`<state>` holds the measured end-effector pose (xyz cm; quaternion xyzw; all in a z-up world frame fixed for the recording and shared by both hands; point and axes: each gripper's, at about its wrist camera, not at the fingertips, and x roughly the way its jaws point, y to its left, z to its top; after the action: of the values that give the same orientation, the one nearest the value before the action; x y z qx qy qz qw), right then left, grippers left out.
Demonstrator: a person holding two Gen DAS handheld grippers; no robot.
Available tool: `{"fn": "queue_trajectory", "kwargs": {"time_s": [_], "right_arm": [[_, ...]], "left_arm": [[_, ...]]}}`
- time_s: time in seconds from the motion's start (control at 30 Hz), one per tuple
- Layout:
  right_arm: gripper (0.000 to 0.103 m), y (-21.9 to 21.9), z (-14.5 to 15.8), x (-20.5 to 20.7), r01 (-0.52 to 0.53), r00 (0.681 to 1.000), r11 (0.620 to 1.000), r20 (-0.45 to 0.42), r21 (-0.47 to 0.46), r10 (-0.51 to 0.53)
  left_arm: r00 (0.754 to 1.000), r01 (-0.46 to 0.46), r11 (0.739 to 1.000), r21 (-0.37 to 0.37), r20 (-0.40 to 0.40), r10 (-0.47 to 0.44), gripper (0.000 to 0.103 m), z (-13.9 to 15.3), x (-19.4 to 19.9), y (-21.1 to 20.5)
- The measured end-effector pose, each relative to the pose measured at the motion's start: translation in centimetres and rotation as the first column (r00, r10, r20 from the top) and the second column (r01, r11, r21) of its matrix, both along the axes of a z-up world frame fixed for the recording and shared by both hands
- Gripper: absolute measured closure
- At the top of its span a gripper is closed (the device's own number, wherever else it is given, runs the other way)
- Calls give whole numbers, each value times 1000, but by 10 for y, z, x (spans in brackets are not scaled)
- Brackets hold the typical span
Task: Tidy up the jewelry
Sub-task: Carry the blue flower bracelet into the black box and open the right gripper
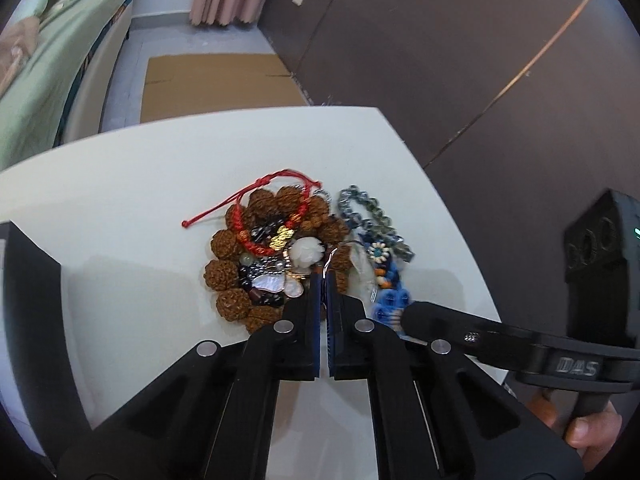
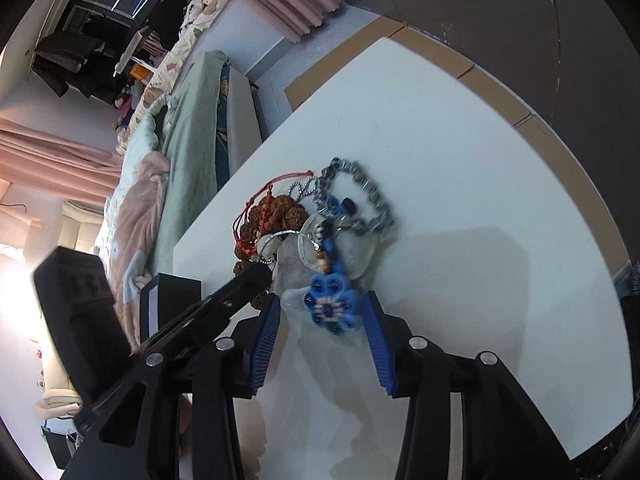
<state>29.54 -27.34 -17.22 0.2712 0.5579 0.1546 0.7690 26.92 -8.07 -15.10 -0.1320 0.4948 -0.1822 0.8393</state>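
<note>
A white table (image 1: 140, 184) carries a small heap of jewelry near its middle. A bracelet of large brown seed beads (image 1: 224, 248) lies on the tabletop. Draped over it are a red cord bracelet (image 1: 256, 194) and small pendants. Just right of the brown bracelet lies a grey bead bracelet (image 1: 360, 208), and a blue knitted charm (image 1: 390, 300) sits below that.
</note>
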Motion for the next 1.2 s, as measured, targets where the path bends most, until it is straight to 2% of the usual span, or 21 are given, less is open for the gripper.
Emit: {"fn": "queue_trajectory", "kwargs": {"time_s": [0.03,0.1,0.13,0.23,0.27,0.53,0.73,0.97,1.2], "right_arm": [[62,2,-1,0,-5,1000,1000,-1,-5,5],[74,6,-4,1,-10,1000,1000,-11,-18,10],[85,6,-5,1,-10,1000,1000,-15,-19,10],[88,5,0,-3,1,1000,1000,10,1,-1],[95,3,4,-6,-1,1000,1000,26,19,0],[95,-5,37,-24,1,991,995,130,98,-14],[95,-3,59,-38,-19,978,990,206,139,-10],[95,6,63,-43,-30,978,964,205,265,-26],[95,40,64,-43,-100,974,938,225,331,24]], "left_arm": [[1000,2,1000,-3,5,-2,100,2,-2,1],[1000,-1,1000,-8,14,1,100,7,-4,2],[1000,-2,1000,-5,21,2,100,10,-6,3],[999,-6,1000,-21,36,7,100,20,-12,8],[999,-7,1000,-26,42,8,100,24,-14,10],[994,-28,998,-53,107,34,100,60,-36,24],[990,-46,998,-49,133,52,100,76,-51,41],[983,-75,995,-59,161,83,100,89,-68,68],[984,-77,995,-61,155,85,100,90,-76,81]]}}
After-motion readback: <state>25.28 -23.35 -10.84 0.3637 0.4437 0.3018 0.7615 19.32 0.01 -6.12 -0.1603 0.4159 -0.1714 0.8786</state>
